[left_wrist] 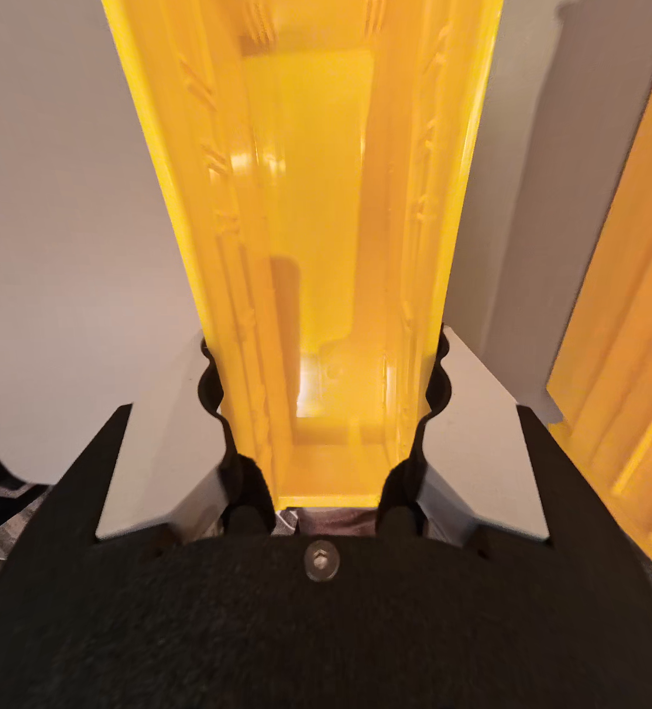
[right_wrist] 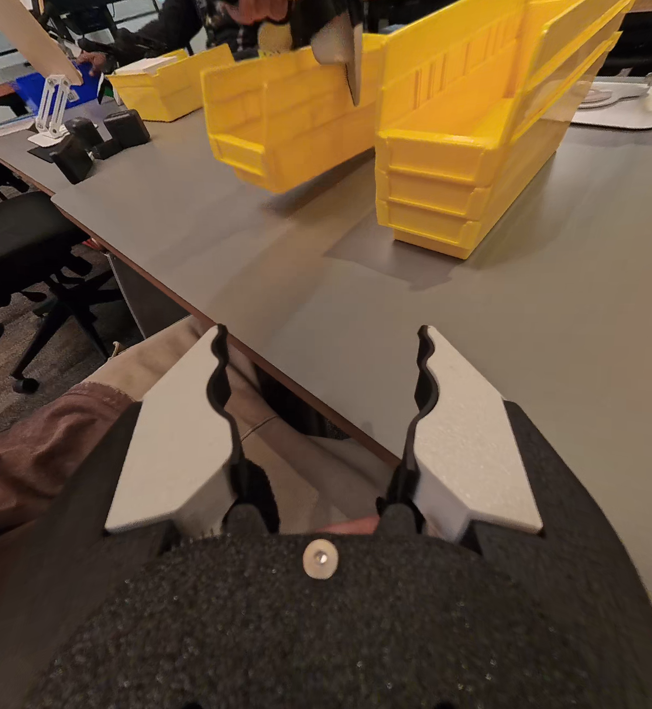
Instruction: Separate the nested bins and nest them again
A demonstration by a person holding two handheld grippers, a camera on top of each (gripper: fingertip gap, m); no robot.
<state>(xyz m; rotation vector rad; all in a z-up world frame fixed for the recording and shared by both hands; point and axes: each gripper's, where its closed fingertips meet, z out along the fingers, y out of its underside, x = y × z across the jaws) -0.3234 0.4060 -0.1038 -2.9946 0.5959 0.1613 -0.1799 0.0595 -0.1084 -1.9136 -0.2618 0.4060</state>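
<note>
Here left claw (left_wrist: 324, 383) grips lifted yellow bin (right_wrist: 290, 126), empty; nested stack (right_wrist: 451, 184) beside.

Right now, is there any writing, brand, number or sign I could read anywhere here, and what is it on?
No text can be read in either view.
Blue box at the far table edge: a pale label, too small and blurred to read.
Held yellow bin: raised moulded marks along its walls, too blurred to read as characters.
Stacked yellow bins: no writing visible.
</note>
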